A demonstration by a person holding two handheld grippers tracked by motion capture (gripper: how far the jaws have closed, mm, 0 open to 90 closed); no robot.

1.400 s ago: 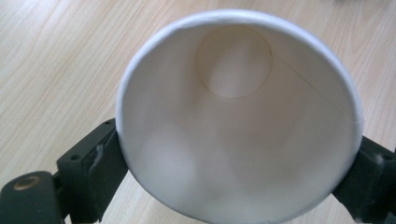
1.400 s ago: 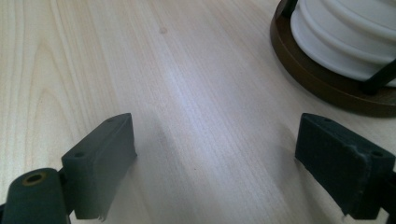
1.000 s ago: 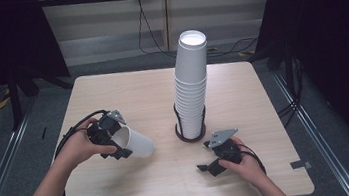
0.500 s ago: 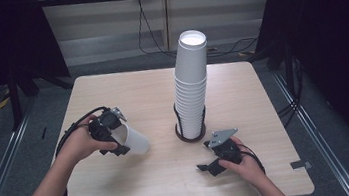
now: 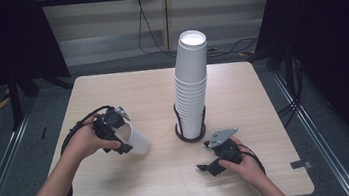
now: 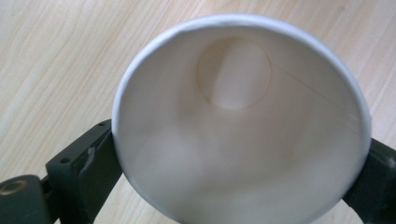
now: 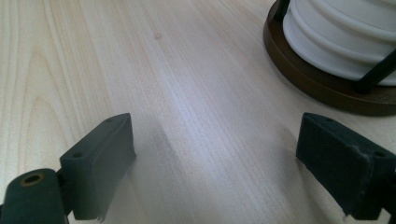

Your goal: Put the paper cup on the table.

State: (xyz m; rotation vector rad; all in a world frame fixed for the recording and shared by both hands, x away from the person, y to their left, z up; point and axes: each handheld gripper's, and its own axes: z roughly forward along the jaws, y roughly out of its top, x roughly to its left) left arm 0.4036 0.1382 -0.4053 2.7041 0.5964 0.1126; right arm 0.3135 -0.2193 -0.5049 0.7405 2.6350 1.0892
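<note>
On the left side of the tabletop (image 5: 162,180) my left gripper (image 5: 116,133) is squeezing a single white paper cup (image 5: 135,140) near its rim, one jaw on each side, and the cup is lying tipped over with its bottom pointing toward the middle. Looking along those jaws, I'm staring straight into the cup's open mouth. My right gripper (image 5: 214,162) is sitting low near the front edge, jaws spread wide and holding nothing, just beside the dark round holder (image 7: 317,81) carrying the tall cup stack (image 5: 192,83).
</note>
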